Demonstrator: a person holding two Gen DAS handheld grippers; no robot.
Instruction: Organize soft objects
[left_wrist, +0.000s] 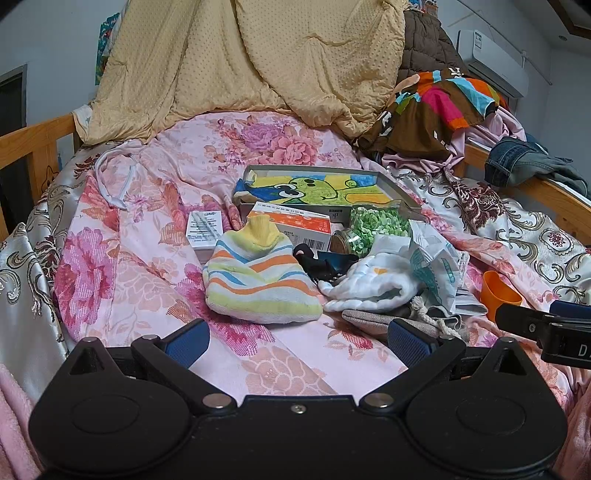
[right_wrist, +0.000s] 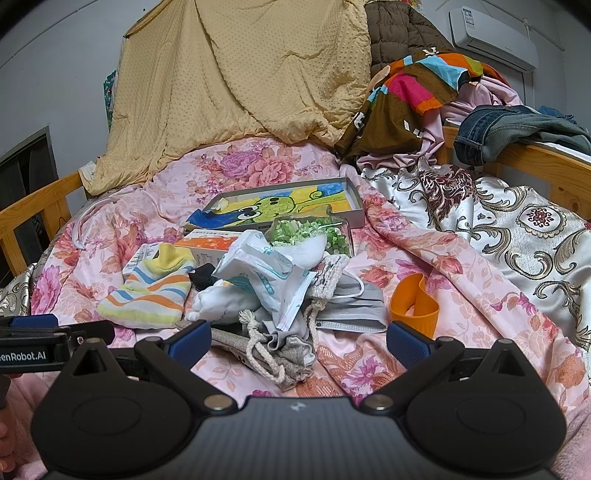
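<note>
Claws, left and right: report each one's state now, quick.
Left claw: open, empty, hovering short of the striped sock.
Right claw: open, empty, with the drawstring pouch lying between its fingers, not gripped.

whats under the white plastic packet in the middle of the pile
The white plastic packet lies on a white cloth, a grey face mask and a grey drawstring pouch. Anything directly beneath it is hidden.
</note>
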